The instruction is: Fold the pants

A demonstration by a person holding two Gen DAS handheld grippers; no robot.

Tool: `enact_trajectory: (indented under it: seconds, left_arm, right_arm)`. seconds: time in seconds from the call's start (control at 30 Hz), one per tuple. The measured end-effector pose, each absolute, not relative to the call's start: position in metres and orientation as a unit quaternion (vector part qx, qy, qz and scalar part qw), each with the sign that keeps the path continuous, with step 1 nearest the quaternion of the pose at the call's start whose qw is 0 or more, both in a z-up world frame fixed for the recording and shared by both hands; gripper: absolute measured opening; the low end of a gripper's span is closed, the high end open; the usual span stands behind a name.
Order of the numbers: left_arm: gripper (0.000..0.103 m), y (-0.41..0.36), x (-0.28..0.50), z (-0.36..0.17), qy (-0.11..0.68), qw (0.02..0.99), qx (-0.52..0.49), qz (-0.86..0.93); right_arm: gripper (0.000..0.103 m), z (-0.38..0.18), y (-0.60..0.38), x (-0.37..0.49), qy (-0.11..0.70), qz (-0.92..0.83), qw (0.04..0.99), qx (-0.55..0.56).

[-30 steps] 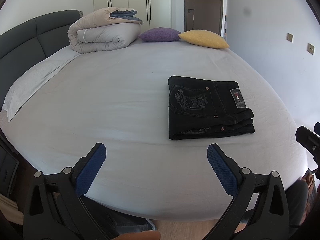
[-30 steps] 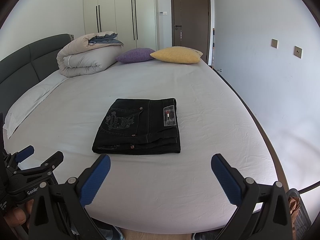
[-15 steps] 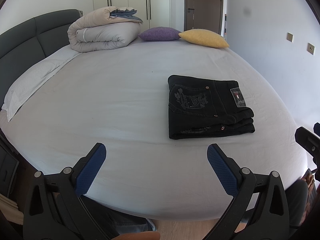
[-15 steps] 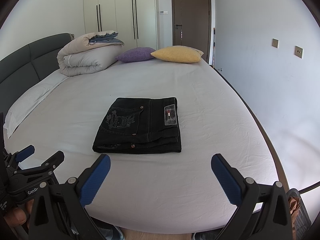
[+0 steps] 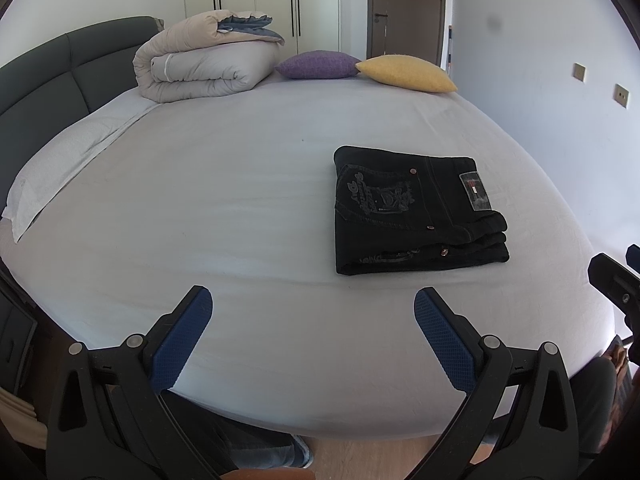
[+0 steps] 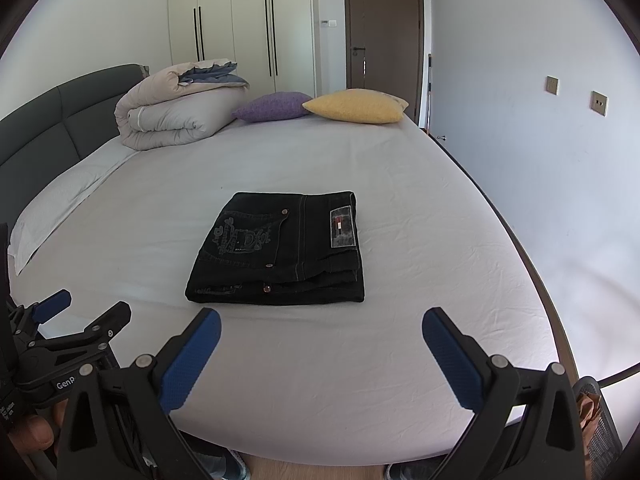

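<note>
The black denim pants (image 6: 280,250) are seen lying on the white bed sheet (image 6: 420,240), folded into a compact rectangle with several layers stacked, the back pocket and the waistband label turned upward. They are placed toward the near edge of the bed, in front of both tools and touched by neither. The left gripper (image 5: 313,334) is held with its blue-padded fingers (image 5: 182,336) spread wide apart and nothing between them; the right gripper (image 6: 321,356) is likewise held wide open and empty, near the foot of the bed. A rolled beige duvet (image 6: 176,116), a purple cushion (image 6: 272,107) and a yellow cushion (image 6: 354,106) are seen at the far side, well apart from the pants.

The folding is judged to be finished, or almost. Only a small correction of the layers at the near edge may be called for; otherwise the tools can be drawn away.
</note>
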State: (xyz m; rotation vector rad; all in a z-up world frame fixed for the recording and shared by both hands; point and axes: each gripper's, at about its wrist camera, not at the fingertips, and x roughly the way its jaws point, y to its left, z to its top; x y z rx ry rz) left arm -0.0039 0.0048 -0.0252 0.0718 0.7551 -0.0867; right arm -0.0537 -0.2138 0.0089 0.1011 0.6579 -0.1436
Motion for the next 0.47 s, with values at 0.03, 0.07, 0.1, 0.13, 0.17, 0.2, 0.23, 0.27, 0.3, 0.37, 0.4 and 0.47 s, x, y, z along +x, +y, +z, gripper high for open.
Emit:
enact_trajectory:
  seconds: [0.03, 0.07, 0.1, 0.13, 0.17, 0.2, 0.23, 0.27, 0.3, 0.37, 0.4, 0.47]
  left_arm:
    - [0.103, 0.0052, -0.0031, -0.0247, 0.369, 0.928, 0.035, -0.043]
    - [0.103, 0.0054, -0.0029, -0.0247, 0.37, 0.927, 0.035, -0.042]
    - [0.103, 0.0056, -0.0027, -0.0246, 0.371, 0.927, 0.035, -0.042]
    - [0.103, 0.006, -0.0027, -0.0248, 0.371, 0.927, 0.036, -0.042]
    - [0.103, 0.0064, -0.0026, -0.0249, 0.372, 0.926, 0.036, -0.042]
    - [0.103, 0.0072, -0.0022, -0.0245, 0.373, 0.926, 0.036, -0.042]
    - [0.103, 0.0076, -0.0021, -0.0244, 0.373, 0.926, 0.036, -0.042]
    - [0.103, 0.008, -0.002, -0.0243, 0.374, 0.926, 0.036, -0.042]
    - [0.103, 0.0084, -0.002, -0.0241, 0.374, 0.926, 0.036, -0.042]
    - [0.103, 0.0087, -0.0023, -0.0235, 0.371, 0.927, 0.038, -0.042]
    - [0.103, 0.0086, -0.0025, -0.0231, 0.37, 0.927, 0.039, -0.042]
    - [0.103, 0.0084, -0.0025, -0.0227, 0.369, 0.928, 0.043, -0.04]
  right_arm:
    - [0.103, 0.0078, -0.2125, -0.0554, 0.323, -0.07, 0.942, 0.05]
    - [0.103, 0.0072, -0.2129, -0.0543, 0.323, -0.07, 0.942, 0.049]
    - [0.103, 0.0074, -0.2131, -0.054, 0.323, -0.07, 0.942, 0.049]
    - [0.103, 0.0074, -0.2131, -0.0542, 0.324, -0.07, 0.942, 0.049]
    - [0.103, 0.0075, -0.2132, -0.0541, 0.324, -0.07, 0.942, 0.049]
    - [0.103, 0.0064, -0.212, -0.0556, 0.324, -0.069, 0.942, 0.049]
    - [0.103, 0.0063, -0.2122, -0.0554, 0.324, -0.069, 0.942, 0.05]
    - [0.103, 0.0064, -0.2123, -0.0552, 0.324, -0.069, 0.942, 0.05]
    - [0.103, 0.0066, -0.2126, -0.0549, 0.325, -0.069, 0.942, 0.05]
    - [0.103, 0.0053, -0.2119, -0.0562, 0.325, -0.069, 0.942, 0.051]
    - [0.103, 0.0056, -0.2122, -0.0559, 0.325, -0.069, 0.942, 0.051]
    - [0.103, 0.0053, -0.212, -0.0567, 0.325, -0.069, 0.942, 0.051]
